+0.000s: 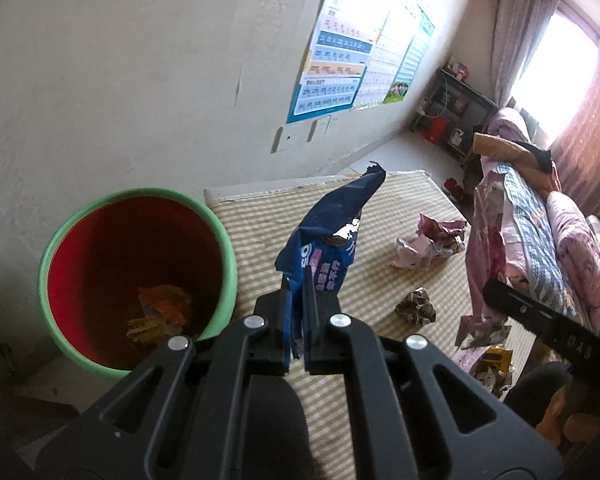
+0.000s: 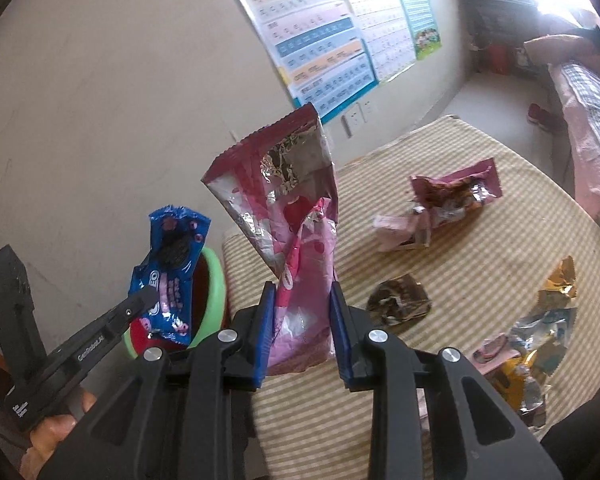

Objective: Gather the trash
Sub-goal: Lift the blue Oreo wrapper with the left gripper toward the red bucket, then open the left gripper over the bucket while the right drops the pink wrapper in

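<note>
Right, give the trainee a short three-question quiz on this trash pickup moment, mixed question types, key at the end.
1. True or false: the left gripper is shut on the blue wrapper.
2. The right gripper holds which item? A. a gold wrapper B. the pink foil bag C. nothing
3. Fill in: the red bucket with the green rim already has ____ at its bottom.

Key: 1 true; 2 B; 3 wrappers

Left claw (image 1: 298, 292) clamped tight on a blue wrapper (image 1: 328, 240), pointing down at an angle. Right claw (image 2: 302, 312) partly closed, pads pinching a pink bag (image 2: 296, 240). Fingers (image 2: 56, 428) grip the left handle.
</note>
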`<action>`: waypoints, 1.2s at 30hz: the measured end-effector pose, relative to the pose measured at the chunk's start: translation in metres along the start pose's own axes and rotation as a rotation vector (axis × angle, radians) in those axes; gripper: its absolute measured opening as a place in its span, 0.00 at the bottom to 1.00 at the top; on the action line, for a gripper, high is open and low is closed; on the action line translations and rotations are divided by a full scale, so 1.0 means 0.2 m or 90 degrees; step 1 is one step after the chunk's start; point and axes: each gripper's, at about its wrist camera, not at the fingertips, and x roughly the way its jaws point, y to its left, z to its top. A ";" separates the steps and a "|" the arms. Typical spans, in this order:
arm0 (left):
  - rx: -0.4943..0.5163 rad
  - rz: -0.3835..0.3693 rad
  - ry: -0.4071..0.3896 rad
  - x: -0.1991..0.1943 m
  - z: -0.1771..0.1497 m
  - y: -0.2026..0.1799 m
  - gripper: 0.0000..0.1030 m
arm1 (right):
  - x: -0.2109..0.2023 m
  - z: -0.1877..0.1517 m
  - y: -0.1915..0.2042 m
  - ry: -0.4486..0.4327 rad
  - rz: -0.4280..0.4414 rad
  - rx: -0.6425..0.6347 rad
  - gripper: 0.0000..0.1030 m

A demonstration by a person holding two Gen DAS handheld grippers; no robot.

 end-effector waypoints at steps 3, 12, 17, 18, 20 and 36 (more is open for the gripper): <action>-0.012 0.007 -0.006 -0.02 0.00 0.06 0.03 | 0.03 -0.01 0.07 0.009 0.009 -0.018 0.26; -0.052 0.038 -0.006 -0.03 -0.01 0.24 0.03 | 0.14 -0.07 0.22 0.046 0.032 -0.054 0.26; -0.068 0.051 -0.006 -0.02 -0.01 0.29 0.03 | 0.19 -0.09 0.27 0.064 0.037 -0.068 0.26; -0.073 0.055 -0.005 -0.02 -0.01 0.30 0.03 | 0.19 -0.09 0.27 0.068 0.038 -0.070 0.26; -0.079 0.063 -0.003 -0.01 -0.02 0.33 0.03 | 0.21 -0.09 0.29 0.073 0.040 -0.075 0.26; -0.128 0.111 0.006 -0.03 -0.06 0.55 0.03 | 0.38 -0.12 0.49 0.119 0.079 -0.116 0.26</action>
